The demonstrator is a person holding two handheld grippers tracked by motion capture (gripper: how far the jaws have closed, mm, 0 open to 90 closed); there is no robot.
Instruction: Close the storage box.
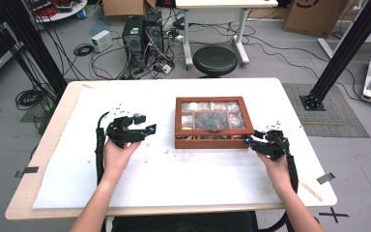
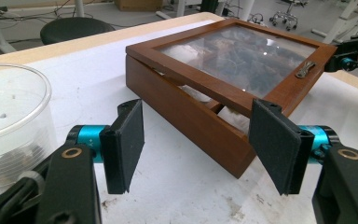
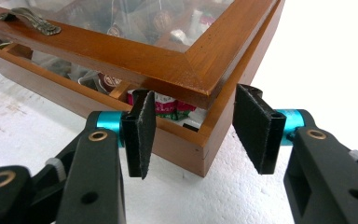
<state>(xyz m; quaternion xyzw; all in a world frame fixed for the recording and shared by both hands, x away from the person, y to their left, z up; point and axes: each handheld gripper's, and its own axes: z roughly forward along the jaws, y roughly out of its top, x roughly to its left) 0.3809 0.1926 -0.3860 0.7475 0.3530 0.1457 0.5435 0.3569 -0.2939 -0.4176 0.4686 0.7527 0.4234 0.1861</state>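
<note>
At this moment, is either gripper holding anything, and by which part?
Nothing is held. The left gripper is open, short of the wooden box. The right gripper is open, jaws straddling the box's near corner; contact cannot be told.

No legible text, number or brand stands on any surface. Small packets with red and green printing lie inside the brown wooden glass-lidded box, seen through the gap under its lid in the right gripper view; their print is too blurred to read. In the high view, a black cross of tape marks the grey floor at 4 o'clock from the worktop.
</note>
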